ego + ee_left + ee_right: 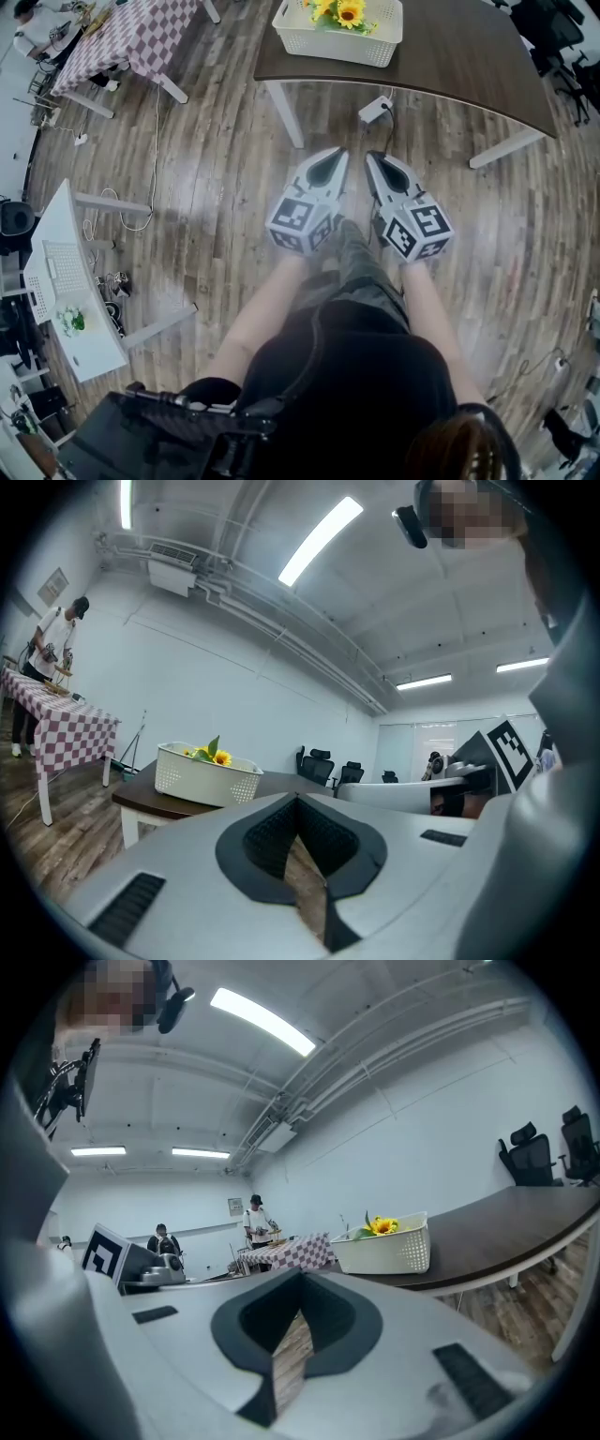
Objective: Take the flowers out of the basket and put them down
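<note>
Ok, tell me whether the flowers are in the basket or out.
In: yellow sunflowers sit inside the white perforated plastic basket, poking above its rim.

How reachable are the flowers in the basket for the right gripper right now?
Probably not yet. The right gripper is shut and short of the table, with the flowers in the basket farther on. Nothing seems in the way.

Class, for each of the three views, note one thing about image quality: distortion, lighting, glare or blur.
Head view: strong fisheye, so the floorboards and the table edge bow; the light is even, with little glare. Left gripper view: dark round vignette at the corners, and the ceiling strip light is blown out white. Right gripper view: same vignette and bowing; the basket stays sharp.
</note>
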`<state>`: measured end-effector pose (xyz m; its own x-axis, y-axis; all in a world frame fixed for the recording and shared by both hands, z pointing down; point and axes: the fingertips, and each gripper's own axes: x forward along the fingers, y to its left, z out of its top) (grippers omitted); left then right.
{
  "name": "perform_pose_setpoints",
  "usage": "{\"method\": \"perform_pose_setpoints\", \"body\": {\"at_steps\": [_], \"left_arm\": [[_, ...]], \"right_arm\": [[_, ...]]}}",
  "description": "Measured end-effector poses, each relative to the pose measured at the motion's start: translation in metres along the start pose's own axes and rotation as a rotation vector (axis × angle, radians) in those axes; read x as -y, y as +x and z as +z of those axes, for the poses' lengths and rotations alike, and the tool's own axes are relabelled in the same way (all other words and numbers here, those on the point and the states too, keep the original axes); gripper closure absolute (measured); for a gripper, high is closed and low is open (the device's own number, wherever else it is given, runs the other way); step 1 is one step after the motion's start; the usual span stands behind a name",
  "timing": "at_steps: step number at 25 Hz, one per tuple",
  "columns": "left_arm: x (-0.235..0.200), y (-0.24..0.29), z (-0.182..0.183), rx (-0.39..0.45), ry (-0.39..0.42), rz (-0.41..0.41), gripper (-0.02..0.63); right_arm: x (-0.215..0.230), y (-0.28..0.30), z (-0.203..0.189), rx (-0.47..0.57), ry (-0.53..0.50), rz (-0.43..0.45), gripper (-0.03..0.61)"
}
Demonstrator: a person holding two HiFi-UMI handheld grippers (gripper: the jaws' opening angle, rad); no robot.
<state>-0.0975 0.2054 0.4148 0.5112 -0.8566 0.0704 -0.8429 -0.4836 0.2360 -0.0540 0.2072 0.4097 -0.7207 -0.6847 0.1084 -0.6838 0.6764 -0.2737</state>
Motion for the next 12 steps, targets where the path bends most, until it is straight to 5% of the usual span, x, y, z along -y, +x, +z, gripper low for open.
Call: {"method": "perform_pose_setpoints", "body": {"at_steps": [12], "left_arm": [[-0.05,0.061,0.015,0.014,-0.004,0.039,0.614]], "right_arm": [[0.042,0.069,0.02,-0.012,-0.009,0.047,0.575]]}}
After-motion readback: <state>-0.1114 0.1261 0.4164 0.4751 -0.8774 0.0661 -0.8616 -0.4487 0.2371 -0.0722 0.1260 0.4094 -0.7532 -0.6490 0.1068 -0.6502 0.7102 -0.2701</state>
